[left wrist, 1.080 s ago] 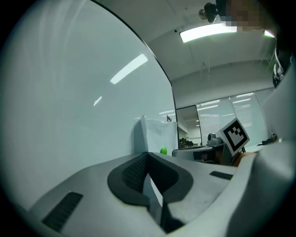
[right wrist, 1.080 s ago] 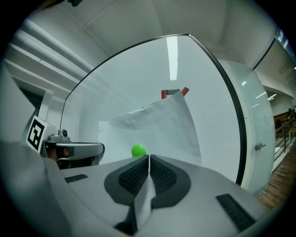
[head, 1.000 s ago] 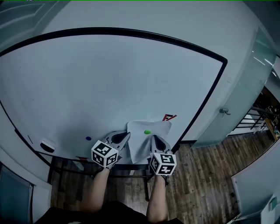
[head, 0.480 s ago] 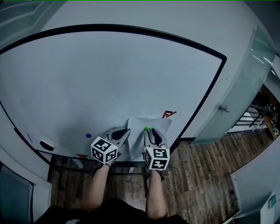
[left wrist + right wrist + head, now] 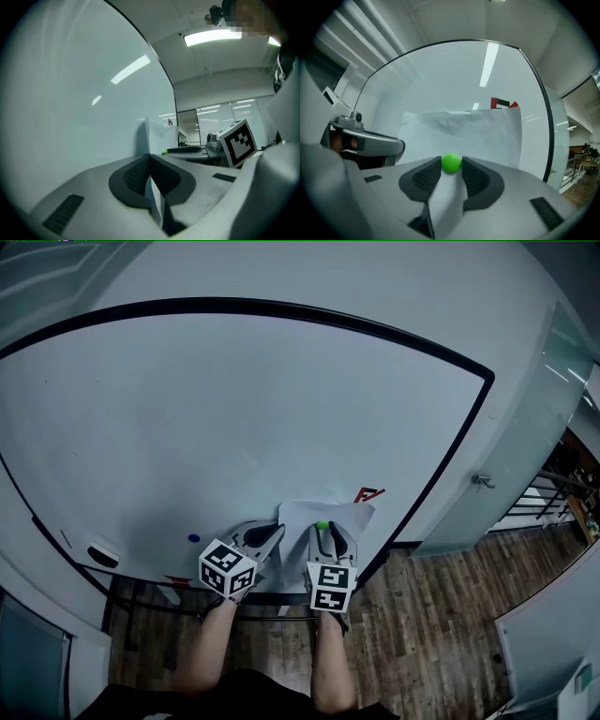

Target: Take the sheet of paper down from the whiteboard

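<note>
A white sheet of paper hangs low on the whiteboard, pinned by a round green magnet. My left gripper is shut on the sheet's left edge; the left gripper view shows the paper pinched between its pads. My right gripper points level at the board. Its jaws are opening, with the green magnet between the fingertips and the paper behind. The pads do not visibly squeeze the magnet.
A red and black flag-shaped magnet sits at the sheet's upper right corner. A blue magnet and an eraser lie to the left on the board. A glass door with a handle stands to the right.
My right gripper slid left from the sheet's right part to the green magnet and its jaws spread apart. The left gripper kept its grip and place.
</note>
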`<state>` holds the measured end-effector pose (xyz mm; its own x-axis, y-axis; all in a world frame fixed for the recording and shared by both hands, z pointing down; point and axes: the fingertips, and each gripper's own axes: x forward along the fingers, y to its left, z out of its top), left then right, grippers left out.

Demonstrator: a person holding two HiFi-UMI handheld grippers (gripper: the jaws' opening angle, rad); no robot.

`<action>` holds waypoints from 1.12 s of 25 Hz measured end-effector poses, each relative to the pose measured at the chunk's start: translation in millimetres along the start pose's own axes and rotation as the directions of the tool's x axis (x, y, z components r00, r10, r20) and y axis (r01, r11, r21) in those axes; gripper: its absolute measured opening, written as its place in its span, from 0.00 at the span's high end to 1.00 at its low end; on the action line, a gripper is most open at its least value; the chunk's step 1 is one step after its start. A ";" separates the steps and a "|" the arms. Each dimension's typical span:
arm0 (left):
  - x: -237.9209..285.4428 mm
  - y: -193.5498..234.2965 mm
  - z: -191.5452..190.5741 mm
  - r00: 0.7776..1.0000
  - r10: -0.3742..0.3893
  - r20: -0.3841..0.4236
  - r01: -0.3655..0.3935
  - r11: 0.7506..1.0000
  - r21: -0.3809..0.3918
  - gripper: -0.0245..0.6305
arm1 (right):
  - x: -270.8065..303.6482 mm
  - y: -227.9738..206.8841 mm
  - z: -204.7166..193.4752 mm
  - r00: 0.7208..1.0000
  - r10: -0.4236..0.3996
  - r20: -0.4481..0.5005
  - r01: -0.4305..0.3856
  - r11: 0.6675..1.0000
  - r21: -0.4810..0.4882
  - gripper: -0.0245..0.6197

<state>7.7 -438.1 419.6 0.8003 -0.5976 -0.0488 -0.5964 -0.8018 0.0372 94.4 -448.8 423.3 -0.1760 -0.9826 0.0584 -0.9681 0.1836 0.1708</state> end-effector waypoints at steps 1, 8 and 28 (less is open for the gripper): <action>0.3 0.8 0.6 1.000 0.000 0.002 0.000 1.000 -0.002 0.93 | 0.4 0.2 0.6 1.000 -0.004 0.001 0.004 1.000 -0.002 0.73; 2.8 3.6 0.9 1.000 -0.007 0.002 0.007 1.000 -0.004 0.93 | 1.7 -1.6 -2.4 1.000 -0.020 -0.003 0.020 1.000 -0.011 0.73; 2.4 2.7 4.5 1.000 -0.016 0.001 0.016 1.000 0.000 0.93 | -1.3 0.7 1.1 0.998 -0.063 0.015 0.063 0.998 -0.021 0.75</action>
<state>7.7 -441.6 415.1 0.8100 -0.5843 -0.0503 -0.5831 -0.8115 0.0368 93.7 -447.4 422.3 -0.1178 -0.9925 0.0332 -0.9732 0.1220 0.1949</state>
